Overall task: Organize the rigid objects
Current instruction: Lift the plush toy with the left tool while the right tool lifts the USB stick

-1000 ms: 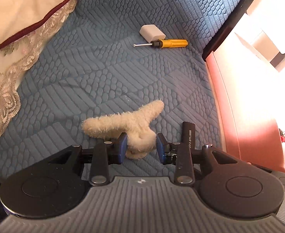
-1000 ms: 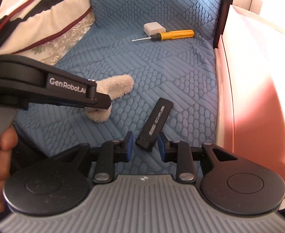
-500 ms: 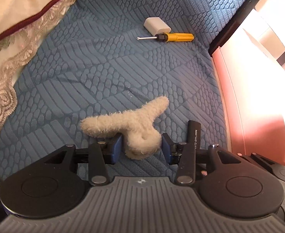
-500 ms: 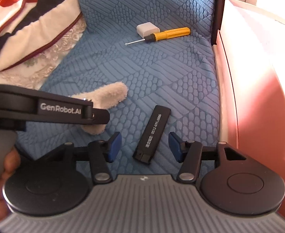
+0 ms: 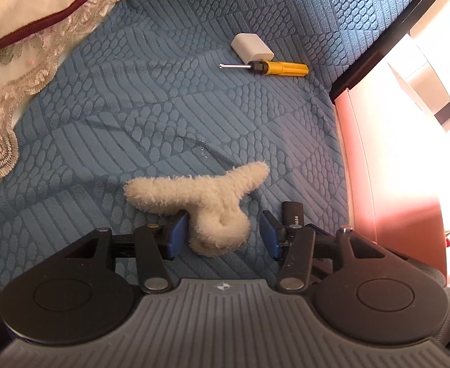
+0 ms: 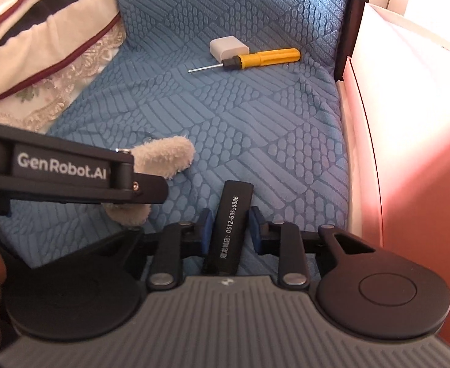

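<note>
Closing on the black stick (image 6: 231, 230), the right gripper (image 6: 228, 230) has just narrowed its jaws, pads beside its flanks; grip squarely at mid-length. Left gripper (image 5: 222, 234), just opening, straddles the fluffy clip (image 5: 206, 202) unclamped. Ahead, well apart, lie screwdriver (image 6: 255, 58) and white block (image 6: 228, 47).

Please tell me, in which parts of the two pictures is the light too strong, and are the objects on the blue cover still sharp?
Left wrist view: the pink panel on the right is washed out by glare, while the yellow screwdriver and fluffy toy stay sharp. Right wrist view: similar glare on the right edge; the print on the black bar reads clearly; the fisheye bends the edges.
</note>
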